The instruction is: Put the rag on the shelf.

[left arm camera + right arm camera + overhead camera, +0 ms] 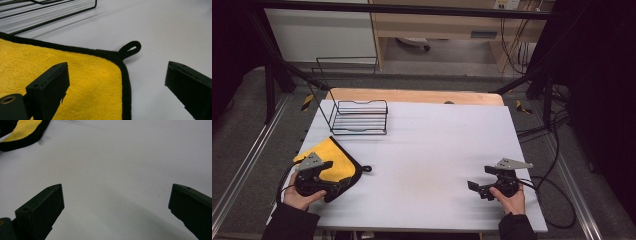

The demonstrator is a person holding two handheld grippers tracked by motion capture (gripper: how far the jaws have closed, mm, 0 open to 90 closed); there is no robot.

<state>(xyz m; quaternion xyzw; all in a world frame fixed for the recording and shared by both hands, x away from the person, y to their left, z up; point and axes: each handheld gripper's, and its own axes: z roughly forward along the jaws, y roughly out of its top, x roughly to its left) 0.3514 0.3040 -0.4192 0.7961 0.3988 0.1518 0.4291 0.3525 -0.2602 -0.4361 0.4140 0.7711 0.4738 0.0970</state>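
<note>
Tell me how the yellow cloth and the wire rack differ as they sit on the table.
The yellow cloth is soft, bright and black-edged, with a small hanging loop; the wire rack is stiff, thin black wire you can see through. The yellow cloth lies flat at the table's near left, beneath the open left gripper; the wire rack stands farther back, its sides rising, with no gripper near it. Both rest on the left half of the white table.

A black wire rack [360, 118] is seen standing near the far left corner of the white worktop [437, 150], behind whose far edge a strip of bare wood [412, 95] is left exposed.
</note>
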